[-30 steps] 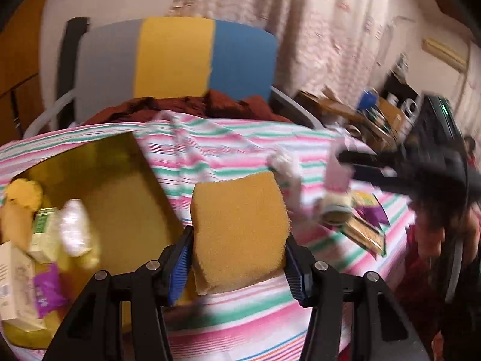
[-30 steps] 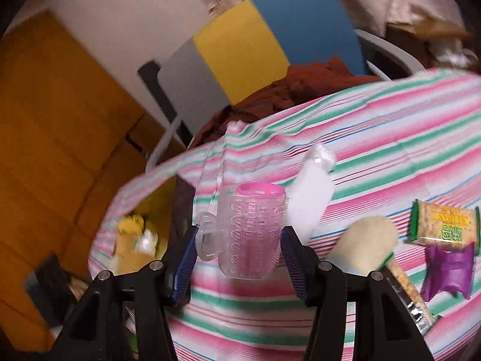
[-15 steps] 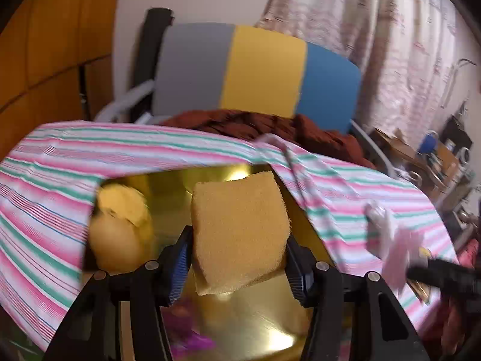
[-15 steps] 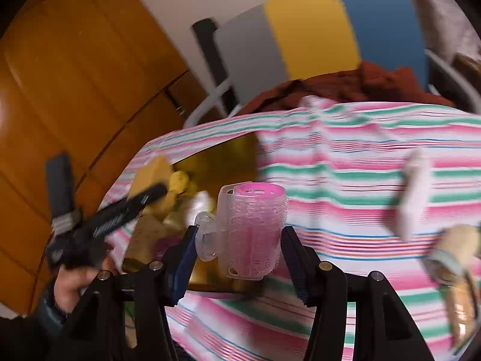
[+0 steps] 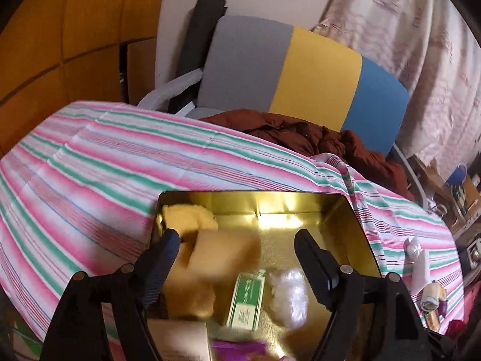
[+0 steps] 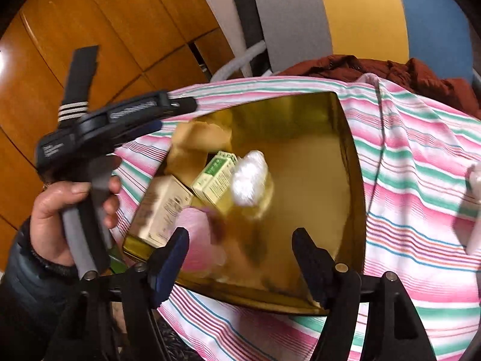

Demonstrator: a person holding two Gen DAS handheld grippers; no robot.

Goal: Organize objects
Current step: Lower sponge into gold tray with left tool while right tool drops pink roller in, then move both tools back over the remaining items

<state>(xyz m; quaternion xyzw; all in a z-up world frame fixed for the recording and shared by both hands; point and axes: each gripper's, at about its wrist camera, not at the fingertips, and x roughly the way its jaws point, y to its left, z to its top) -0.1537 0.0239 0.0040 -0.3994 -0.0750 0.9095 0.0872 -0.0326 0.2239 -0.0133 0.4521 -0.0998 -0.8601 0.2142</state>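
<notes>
The left gripper [image 5: 237, 242] is wide open with nothing held. The sponge [image 5: 224, 255] is blurry, between its fingers, over the gold tin [image 5: 300, 201]. A green box [image 5: 246, 300] lies in the tin. The right gripper [image 6: 240, 240] is wide open too, and the blurry pink cup [image 6: 198, 237] sits by its left finger.

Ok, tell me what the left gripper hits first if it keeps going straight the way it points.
Probably the blurred yellow sponge between the open fingers of the left gripper, which looks just released and mid-drop; behind it, the floor of the gold tin. Depth is unclear from blur.
</notes>
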